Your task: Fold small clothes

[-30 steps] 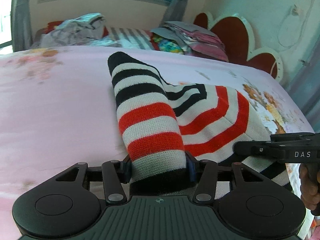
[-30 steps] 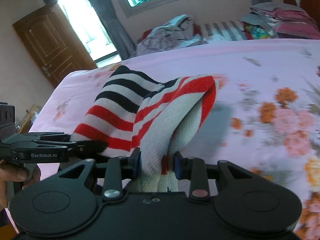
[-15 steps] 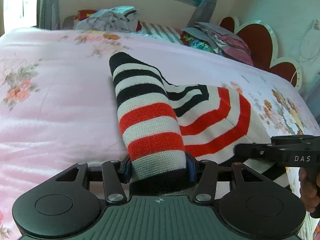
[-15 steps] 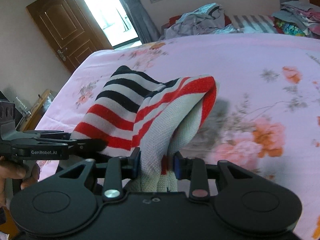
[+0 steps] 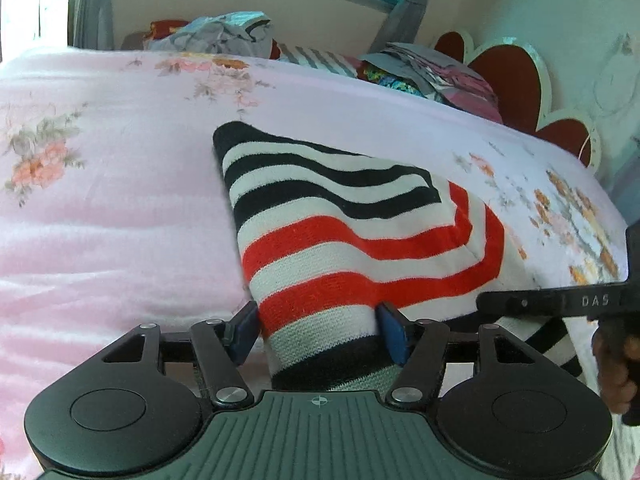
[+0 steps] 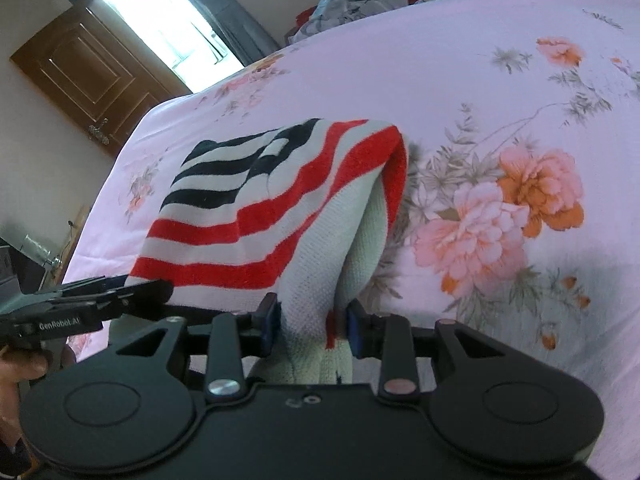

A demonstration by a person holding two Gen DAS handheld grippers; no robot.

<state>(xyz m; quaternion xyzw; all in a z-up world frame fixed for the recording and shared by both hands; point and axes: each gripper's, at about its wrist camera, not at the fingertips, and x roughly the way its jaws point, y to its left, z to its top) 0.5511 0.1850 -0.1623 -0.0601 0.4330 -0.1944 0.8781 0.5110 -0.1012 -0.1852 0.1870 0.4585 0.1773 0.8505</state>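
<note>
A small knitted garment with black, white and red stripes (image 5: 344, 232) is held up over the pink floral bed (image 5: 100, 208). My left gripper (image 5: 320, 332) is shut on its near edge, with the blue pads pressed on both sides of the cloth. My right gripper (image 6: 312, 324) is shut on another bunched part of the same garment (image 6: 272, 200). The far end of the cloth rests on the bed. The right gripper also shows in the left wrist view (image 5: 560, 302), and the left gripper in the right wrist view (image 6: 100, 304).
Piles of loose and folded clothes (image 5: 224, 32) (image 5: 440, 72) lie along the far side of the bed. A red scalloped headboard (image 5: 516, 80) stands at the right. A brown door (image 6: 88, 76) and a bright window are at the left of the room.
Both grippers have carried the garment forward and lower over the bed. The cloth has spread wider and flatter, with more of it lying on the bed. Both grips have held.
</note>
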